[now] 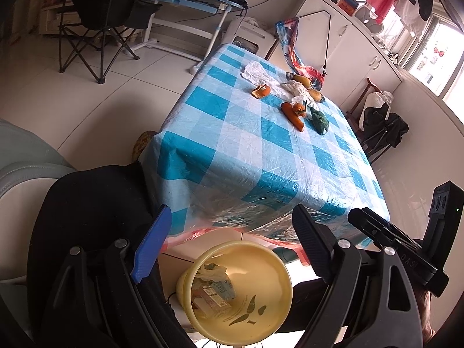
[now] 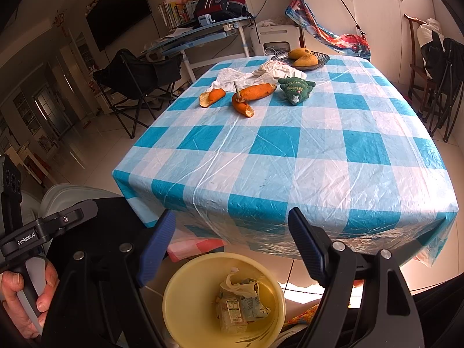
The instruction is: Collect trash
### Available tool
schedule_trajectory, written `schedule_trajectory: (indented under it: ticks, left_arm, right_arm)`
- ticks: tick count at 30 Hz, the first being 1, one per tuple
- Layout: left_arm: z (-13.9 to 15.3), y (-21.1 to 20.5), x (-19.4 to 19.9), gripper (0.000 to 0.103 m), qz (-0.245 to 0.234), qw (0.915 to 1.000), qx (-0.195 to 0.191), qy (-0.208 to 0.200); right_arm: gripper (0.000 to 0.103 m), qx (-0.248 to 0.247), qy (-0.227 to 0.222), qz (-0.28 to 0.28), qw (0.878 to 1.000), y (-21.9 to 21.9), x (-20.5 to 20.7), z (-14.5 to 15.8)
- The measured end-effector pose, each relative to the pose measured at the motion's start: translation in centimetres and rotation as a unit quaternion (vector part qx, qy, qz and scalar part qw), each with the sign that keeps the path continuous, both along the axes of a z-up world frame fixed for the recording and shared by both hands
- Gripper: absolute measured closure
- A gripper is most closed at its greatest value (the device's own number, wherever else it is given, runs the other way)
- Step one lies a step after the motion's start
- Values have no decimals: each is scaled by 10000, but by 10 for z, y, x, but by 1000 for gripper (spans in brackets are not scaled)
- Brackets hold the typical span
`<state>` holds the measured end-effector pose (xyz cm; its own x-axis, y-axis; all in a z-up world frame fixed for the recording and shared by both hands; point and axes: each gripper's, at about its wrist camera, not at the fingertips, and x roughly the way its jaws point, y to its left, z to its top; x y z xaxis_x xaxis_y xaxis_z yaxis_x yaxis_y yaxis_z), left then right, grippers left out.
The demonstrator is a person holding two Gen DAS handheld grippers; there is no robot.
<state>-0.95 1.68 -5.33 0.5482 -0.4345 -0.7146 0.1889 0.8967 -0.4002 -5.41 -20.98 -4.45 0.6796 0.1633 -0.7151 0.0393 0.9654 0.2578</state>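
In the left view we see our left tool (image 1: 229,240) tilted down, jaws apart and empty, over the bin (image 1: 246,293); peels (image 1: 293,111) lie on the surface (image 1: 232,150) at 12 o'clock. The right view shows our right tool (image 2: 232,243) likewise spread and empty, plus a hand (image 2: 23,295) at 8 o'clock.

We see a glossy, crinkled plastic tablecloth (image 2: 290,150), a smooth yellow plastic bin (image 2: 185,298), crumpled white tissue paper (image 2: 232,76), rough matt orange peels (image 2: 258,90) and shiny floor tiles (image 1: 87,101).
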Motion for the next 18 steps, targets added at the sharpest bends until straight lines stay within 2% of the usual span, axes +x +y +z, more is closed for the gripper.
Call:
schedule_trajectory:
  ticks: [18]
  left_arm:
    - [0,1,0,21,50,10000,-51,-38]
  right_arm:
    - [26,10,-27,-19,10000,-1,0,2]
